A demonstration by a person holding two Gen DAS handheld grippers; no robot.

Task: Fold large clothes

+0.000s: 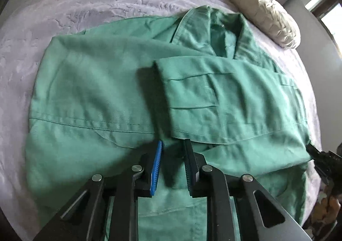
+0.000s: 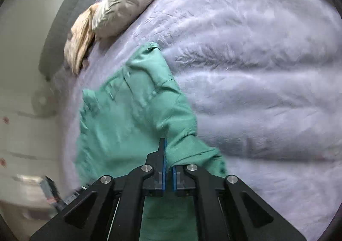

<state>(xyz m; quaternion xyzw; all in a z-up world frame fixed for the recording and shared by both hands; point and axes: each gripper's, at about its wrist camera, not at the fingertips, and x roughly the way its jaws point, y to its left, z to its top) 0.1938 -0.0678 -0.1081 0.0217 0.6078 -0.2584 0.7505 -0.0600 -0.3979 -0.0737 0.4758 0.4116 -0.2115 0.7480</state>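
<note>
Right tongs (image 2: 168,155) pinch the green jacket (image 1: 102,91) on a lavender bedspread (image 1: 85,1); left tongs (image 1: 172,149) gape above it (pillow (image 1: 263,14) beyond).

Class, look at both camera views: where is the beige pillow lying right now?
The beige pillow lies at the bed's far right edge in the left wrist view, just beyond the green jacket's collar; in the right wrist view it sits upper left, beside a tan cloth.

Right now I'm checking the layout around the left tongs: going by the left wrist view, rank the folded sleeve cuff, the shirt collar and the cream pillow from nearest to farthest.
1. Folded sleeve cuff, just ahead of the left tongs, lying across the shirt.
2. Shirt collar, farther ahead, slightly right.
3. Cream pillow, farthest, at the bed's far right edge.
</note>
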